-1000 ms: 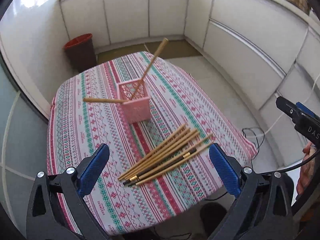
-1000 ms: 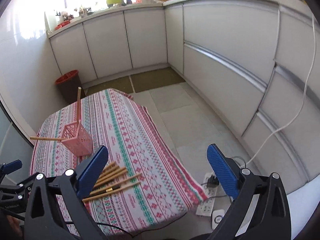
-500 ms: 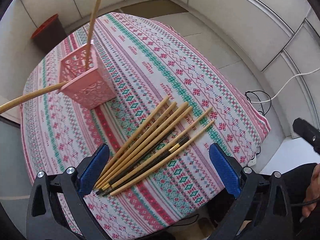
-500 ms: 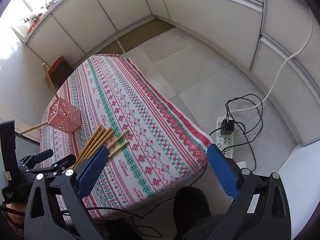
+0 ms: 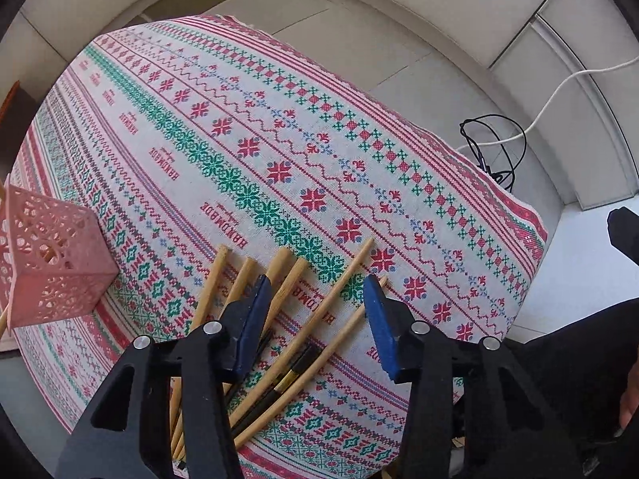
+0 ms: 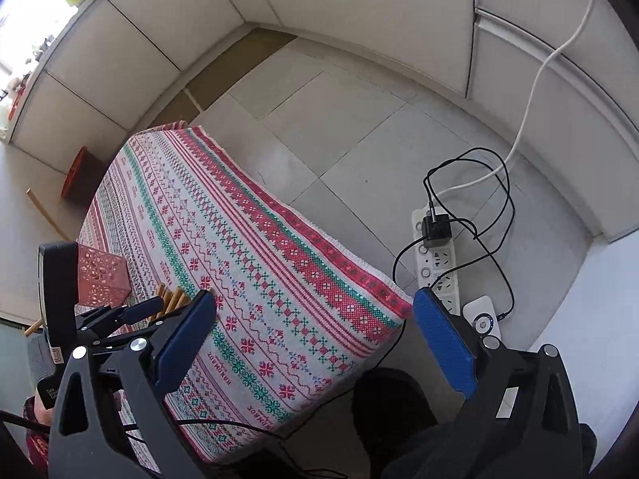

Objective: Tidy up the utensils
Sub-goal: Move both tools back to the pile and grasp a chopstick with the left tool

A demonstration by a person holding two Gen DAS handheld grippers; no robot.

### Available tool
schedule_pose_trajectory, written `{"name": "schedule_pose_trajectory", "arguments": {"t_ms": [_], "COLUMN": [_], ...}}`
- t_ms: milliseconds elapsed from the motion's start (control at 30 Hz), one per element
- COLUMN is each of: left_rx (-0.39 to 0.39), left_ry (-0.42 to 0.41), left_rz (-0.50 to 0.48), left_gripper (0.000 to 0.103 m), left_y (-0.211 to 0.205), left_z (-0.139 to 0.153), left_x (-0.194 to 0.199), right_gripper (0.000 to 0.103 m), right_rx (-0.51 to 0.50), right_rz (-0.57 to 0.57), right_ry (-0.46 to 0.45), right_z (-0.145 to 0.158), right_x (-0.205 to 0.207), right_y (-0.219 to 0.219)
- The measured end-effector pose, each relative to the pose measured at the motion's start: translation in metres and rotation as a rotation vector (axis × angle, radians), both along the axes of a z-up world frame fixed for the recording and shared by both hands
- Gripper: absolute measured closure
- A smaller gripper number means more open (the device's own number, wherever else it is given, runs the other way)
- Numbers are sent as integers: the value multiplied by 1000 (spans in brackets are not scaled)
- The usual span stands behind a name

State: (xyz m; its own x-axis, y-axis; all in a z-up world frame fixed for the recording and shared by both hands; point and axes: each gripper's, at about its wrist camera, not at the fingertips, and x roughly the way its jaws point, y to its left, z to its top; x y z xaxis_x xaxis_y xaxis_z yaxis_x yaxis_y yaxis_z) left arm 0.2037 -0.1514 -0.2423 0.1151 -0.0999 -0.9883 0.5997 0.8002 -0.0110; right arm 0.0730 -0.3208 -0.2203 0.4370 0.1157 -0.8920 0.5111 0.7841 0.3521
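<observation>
A: Left gripper [image 5: 317,311] over the loose chopsticks [image 5: 319,307] on the patterned tablecloth [image 5: 279,139], pointing straight down, jaws closing, pads not yet pressing; several sticks between them

B: Too many in the gap. Better to narrow onto one or two, near the upper ends, where the sticks fan apart

A: Dark chopstick [image 5: 295,367] tucked in among the pale ones – worth leaving for a separate pick

B: Agreed. Then lift straight up, so nothing drags the neighbours toward the near table edge

A: Pink holder [image 5: 52,263] at the left, well apart from the pile, already with sticks in it. Tip the stick upright before lowering, aim for the open top

B: Right gripper [image 6: 315,343] spread wide, empty, hanging past the table corner above the floor. Fine as standby; could steady the holder if it wobbles
</observation>
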Motion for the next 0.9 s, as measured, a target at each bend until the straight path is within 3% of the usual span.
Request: {"name": "schedule_pose_trajectory", "arguments": {"t_ms": [133,333,433,700,900], "left_rx": [15,51,62,-4,41], "left_ry": [39,79,67,42,46], "left_rz": [-13,-30,-51,-30,-115], "left_gripper": [66,70,70,70,72], "left_y": [-5,-6,-7,0,-19], "left_z": [-12,-25,-26,-8,-22], "left_x": [5,8,3,9,5], "right_gripper": [7,7,7,7,7], "right_rx": [47,26,19,20,9], "right_rz": [-15,12,9,5,9], "right_ry": [5,8,14,27,30], "right_z": [-6,-7,-7,-10,-11], "right_x": [1,4,4,4,5], "right_y": [-6,0,1,1,2]}}
